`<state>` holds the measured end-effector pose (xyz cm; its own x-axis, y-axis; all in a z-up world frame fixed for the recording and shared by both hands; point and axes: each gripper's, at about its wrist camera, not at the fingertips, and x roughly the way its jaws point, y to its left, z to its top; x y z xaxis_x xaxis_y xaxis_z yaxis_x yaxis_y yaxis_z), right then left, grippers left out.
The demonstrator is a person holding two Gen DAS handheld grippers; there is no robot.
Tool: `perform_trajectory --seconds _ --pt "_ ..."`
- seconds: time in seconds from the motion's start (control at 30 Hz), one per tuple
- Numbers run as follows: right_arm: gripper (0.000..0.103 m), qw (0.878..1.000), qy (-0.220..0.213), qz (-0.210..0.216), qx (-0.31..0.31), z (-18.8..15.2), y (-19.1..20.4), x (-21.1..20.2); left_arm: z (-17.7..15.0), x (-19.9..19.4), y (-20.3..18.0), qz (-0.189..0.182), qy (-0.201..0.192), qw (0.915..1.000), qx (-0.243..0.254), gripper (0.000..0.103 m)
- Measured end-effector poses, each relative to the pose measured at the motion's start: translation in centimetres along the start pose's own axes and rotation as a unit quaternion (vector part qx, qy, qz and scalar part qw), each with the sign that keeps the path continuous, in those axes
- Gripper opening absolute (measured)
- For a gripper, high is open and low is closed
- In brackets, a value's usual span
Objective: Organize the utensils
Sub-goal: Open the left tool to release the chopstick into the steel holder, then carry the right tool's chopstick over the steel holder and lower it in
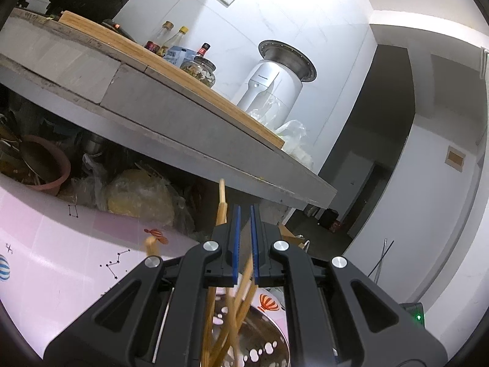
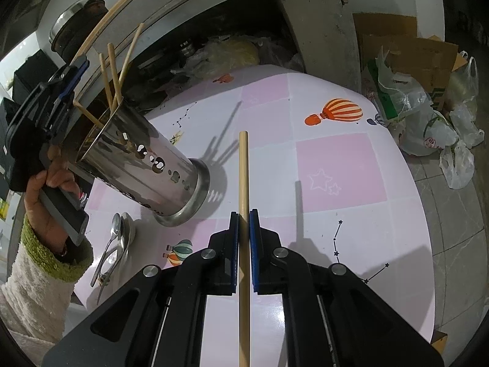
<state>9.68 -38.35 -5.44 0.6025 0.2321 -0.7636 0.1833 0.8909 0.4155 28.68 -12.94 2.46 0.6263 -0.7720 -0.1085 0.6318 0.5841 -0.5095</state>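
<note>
a: where do things stand on the table (image 2: 336,165)?
b: the holder (image 2: 146,165) sits near its left edge, beside the left gripper (image 2: 73,73), whose jaws are closed and empty.
a: and the right gripper (image 2: 244,223)?
b: clamped on one chopstick (image 2: 243,168); next it must swing over and drop it in the holder's mouth.

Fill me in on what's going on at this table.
A person is sorting utensils with a gripper in each hand. The right gripper is shut on a single chopstick, held over the pink table. The left gripper is shut and sits at the rim of a perforated steel holder, which already has several chopsticks in it; whether it grips the rim is unclear. Some spoons lie on the table beside the holder, not yet put away.
</note>
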Motion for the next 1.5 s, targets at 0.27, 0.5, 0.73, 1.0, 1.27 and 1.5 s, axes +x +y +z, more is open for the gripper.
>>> perform_trajectory --seconds 0.27,0.5,0.73,1.0,1.27,1.5 --pt "0.007 1.0 -0.002 0.0 -0.005 0.2 0.4 -0.3 -0.7 -0.5 -0.1 -0.001 0.012 0.9999 0.004 0.006" --pt "0.007 1.0 -0.01 0.016 -0.005 0.7 1.0 -1.0 -0.6 -1.8 -0.7 0.002 0.014 0.9998 0.01 0.007" --pt "0.007 0.997 -0.039 0.058 -0.025 3.1 3.4 -2.7 0.1 -4.4 -1.0 0.02 0.004 0.9996 0.022 0.02" --pt "0.007 0.982 -0.098 0.145 -0.063 8.3 9.1 -4.9 -0.5 -6.9 -0.7 0.051 0.024 0.998 0.028 0.032" --pt "0.007 0.963 -0.166 0.176 -0.12 13.4 15.6 -5.2 -1.3 -8.7 -0.4 0.072 0.046 0.9957 0.036 0.044" --pt "0.007 0.954 -0.182 0.193 -0.142 16.7 18.9 -2.4 -1.4 -10.0 0.2 0.083 0.046 0.9947 0.039 0.046"
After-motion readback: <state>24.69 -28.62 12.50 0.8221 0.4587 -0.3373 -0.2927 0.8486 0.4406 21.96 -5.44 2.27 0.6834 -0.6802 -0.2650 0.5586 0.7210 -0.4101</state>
